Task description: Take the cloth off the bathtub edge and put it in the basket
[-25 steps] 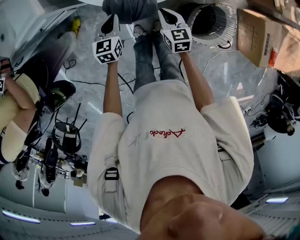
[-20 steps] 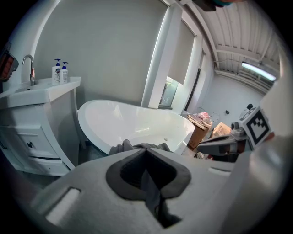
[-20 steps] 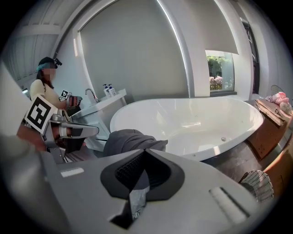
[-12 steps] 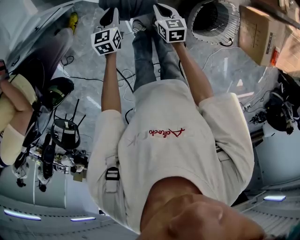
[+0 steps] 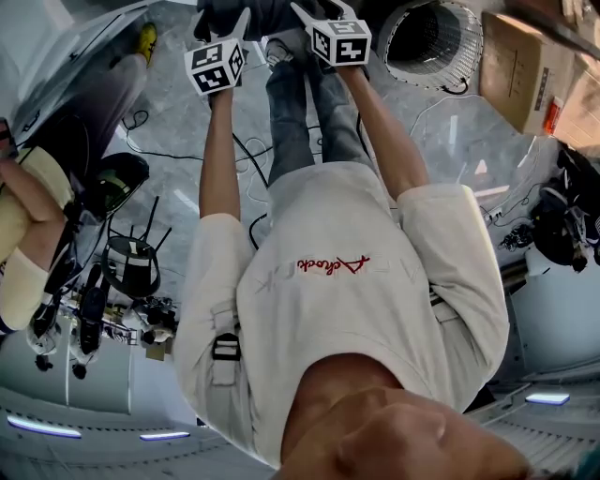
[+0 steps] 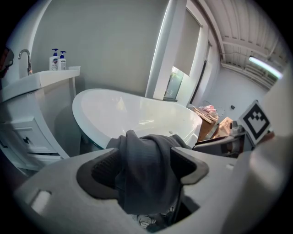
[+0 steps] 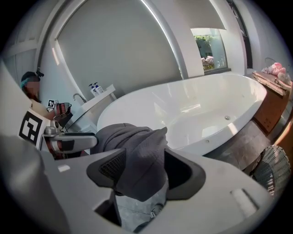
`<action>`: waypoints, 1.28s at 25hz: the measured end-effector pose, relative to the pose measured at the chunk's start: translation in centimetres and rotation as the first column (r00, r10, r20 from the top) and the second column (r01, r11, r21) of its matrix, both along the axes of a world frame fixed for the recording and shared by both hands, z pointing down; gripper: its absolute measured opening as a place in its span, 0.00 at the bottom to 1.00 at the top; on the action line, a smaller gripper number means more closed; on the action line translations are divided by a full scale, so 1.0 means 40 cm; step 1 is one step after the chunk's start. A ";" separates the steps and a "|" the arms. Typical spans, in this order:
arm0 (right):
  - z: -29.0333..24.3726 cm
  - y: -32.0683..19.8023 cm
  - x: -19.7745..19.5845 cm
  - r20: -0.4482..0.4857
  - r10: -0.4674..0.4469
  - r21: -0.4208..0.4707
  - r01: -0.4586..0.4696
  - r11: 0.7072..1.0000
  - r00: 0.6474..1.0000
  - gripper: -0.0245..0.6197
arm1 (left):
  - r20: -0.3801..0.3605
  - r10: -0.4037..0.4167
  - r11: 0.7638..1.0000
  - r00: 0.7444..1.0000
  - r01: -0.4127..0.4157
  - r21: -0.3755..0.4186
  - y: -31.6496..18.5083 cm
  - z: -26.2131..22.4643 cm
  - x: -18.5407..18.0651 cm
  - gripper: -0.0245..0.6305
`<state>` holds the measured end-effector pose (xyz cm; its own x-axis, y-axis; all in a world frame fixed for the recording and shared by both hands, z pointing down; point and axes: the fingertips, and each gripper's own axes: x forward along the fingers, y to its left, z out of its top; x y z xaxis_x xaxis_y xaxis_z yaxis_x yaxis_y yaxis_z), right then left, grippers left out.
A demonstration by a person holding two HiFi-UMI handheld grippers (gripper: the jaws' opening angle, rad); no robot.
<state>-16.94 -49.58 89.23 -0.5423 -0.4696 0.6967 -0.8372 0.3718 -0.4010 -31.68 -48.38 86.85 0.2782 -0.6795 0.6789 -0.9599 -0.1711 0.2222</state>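
Left gripper view shows my left gripper (image 6: pixel 145 165) with jaws that have just swung apart, the grey cloth (image 6: pixel 143 183) lying loose between the pads. My right gripper (image 7: pixel 149 171) has just opened too, with a gap beside its fold. I judge I'm releasing to drop it, though the basket (image 7: pixel 271 170) stands off to the right, not beneath, clear of the bathtub (image 7: pixel 197 114).

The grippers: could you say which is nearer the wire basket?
The right gripper, closest to the basket; the left gripper lies beyond it. Both pairs of jaws have just been opening, cloth between them.
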 end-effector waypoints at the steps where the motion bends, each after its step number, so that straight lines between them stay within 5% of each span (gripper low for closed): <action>1: 0.005 -0.006 -0.007 0.009 -0.002 -0.003 0.002 1.000 1.000 0.49 | 0.004 -0.001 1.000 1.000 0.002 -0.004 -0.001 0.008 -0.002 0.60; 7: 0.041 -0.015 -0.043 -0.007 -0.054 -0.013 0.054 0.998 0.999 0.64 | -0.013 -0.005 1.000 1.000 0.005 -0.026 -0.007 0.043 -0.005 0.74; 12: 0.047 -0.020 -0.048 -0.026 -0.050 0.015 0.051 0.999 0.998 0.63 | -0.044 -0.010 1.000 0.999 0.009 -0.026 -0.015 0.058 -0.006 0.77; 15: 0.044 -0.013 -0.058 -0.034 -0.076 0.028 0.077 0.997 0.997 0.51 | -0.052 -0.014 1.000 0.999 0.014 -0.005 -0.011 0.057 -0.004 0.76; 22: 0.032 0.007 -0.097 0.022 -0.102 0.025 0.102 0.995 0.995 0.25 | -0.123 -0.039 0.999 0.992 0.040 -0.001 0.008 0.053 0.011 0.55; 32: 0.008 0.022 -0.125 0.120 -0.103 -0.015 0.105 0.994 0.987 0.13 | -0.181 0.026 0.999 0.983 -0.030 -0.020 0.030 0.038 0.041 0.25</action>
